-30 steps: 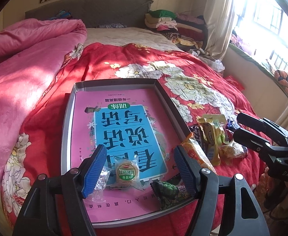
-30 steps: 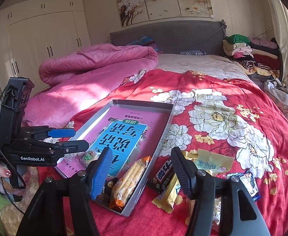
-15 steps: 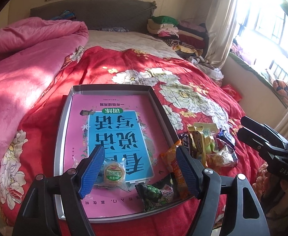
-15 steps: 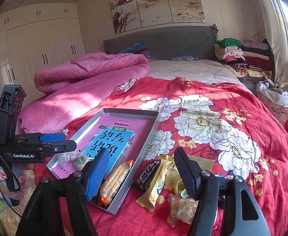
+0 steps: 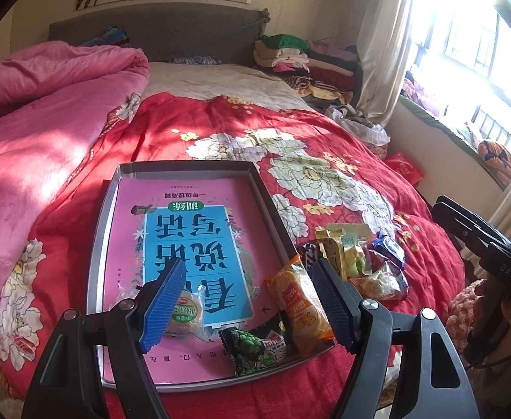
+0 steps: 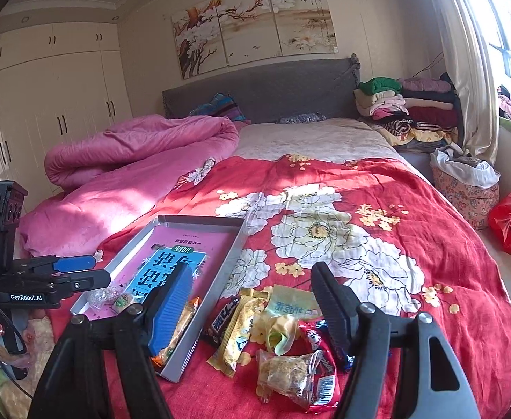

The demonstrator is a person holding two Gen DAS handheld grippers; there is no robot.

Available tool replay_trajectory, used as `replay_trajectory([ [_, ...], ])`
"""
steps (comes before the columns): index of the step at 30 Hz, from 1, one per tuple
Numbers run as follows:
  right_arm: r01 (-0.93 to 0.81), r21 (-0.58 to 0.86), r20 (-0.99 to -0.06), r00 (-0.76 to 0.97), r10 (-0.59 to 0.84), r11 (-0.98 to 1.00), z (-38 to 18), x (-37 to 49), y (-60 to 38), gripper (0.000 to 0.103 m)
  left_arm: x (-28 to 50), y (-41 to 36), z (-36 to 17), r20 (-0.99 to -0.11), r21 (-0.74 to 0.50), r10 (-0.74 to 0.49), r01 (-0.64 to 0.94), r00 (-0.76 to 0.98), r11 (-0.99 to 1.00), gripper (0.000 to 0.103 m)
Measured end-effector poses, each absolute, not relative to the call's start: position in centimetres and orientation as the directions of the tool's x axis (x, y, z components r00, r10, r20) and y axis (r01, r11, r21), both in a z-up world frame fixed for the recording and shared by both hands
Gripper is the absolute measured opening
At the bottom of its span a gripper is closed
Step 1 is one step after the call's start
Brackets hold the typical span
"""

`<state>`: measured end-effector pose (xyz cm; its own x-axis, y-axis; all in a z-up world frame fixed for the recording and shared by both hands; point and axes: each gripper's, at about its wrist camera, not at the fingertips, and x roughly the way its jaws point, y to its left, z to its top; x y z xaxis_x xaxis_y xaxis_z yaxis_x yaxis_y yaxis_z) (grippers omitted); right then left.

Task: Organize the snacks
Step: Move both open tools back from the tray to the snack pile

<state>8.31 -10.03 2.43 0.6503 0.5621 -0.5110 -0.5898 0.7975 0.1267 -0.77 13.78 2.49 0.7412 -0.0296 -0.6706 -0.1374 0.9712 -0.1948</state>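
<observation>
White lettering reading "GenRobot.AI" runs along the black body of the left tool (image 6: 73, 272), seen from the right wrist view. The letters "DAS" mark the side of the right tool (image 5: 465, 230) in the left wrist view. Large dark Chinese characters fill the blue panel of the pink book (image 5: 185, 241) in the tray, seen upside down. Black calligraphy sits in the wall painting (image 6: 255, 31)'s upper right corner.

Window (image 5: 482, 35) glare overexposed; sharp frames, fisheye-curved edges.

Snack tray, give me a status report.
Both grippers, left and right, open, empty, right's jaws just widened. Tray holds four snacks; pile waits on bedspread. Nothing blocking.
</observation>
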Motion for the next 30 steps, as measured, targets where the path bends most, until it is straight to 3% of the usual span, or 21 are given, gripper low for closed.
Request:
replay_trajectory([
  [30, -0.525, 0.157, -0.563, 0.648, 0.513, 0.836, 1.7, 7.1, -13.1, 0.071, -0.4, 7.7, 3.1, -0.663, -0.178, -0.115, -0.007, 0.740, 0.984, 0.076],
])
